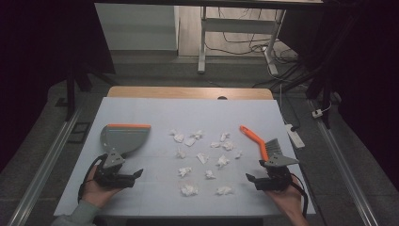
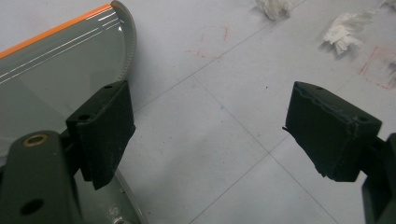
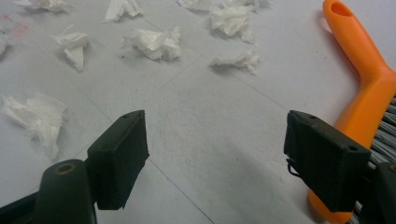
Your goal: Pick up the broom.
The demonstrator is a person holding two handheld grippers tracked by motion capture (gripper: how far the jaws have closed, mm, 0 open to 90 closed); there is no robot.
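A grey dustpan [image 1: 123,136] with an orange edge lies at the table's left; in the left gripper view the dustpan [image 2: 56,70] sits just behind the left jaw. An orange-handled brush [image 1: 256,140] lies at the right, bristles toward me. Several crumpled white paper scraps [image 1: 202,157] are scattered between them. My left gripper [image 1: 135,178] rests near the front edge below the dustpan, open and empty [image 2: 210,130]. My right gripper [image 1: 252,181] is open just in front of the brush; its right jaw stands beside the brush handle [image 3: 364,79], and scraps [image 3: 154,43] lie ahead of it.
The white table top [image 1: 141,108] has a wooden strip along its far edge. Beyond it are a desk frame [image 1: 203,42] and floor cables. A power strip [image 1: 295,135] lies off the right edge. Metal rails run along both sides.
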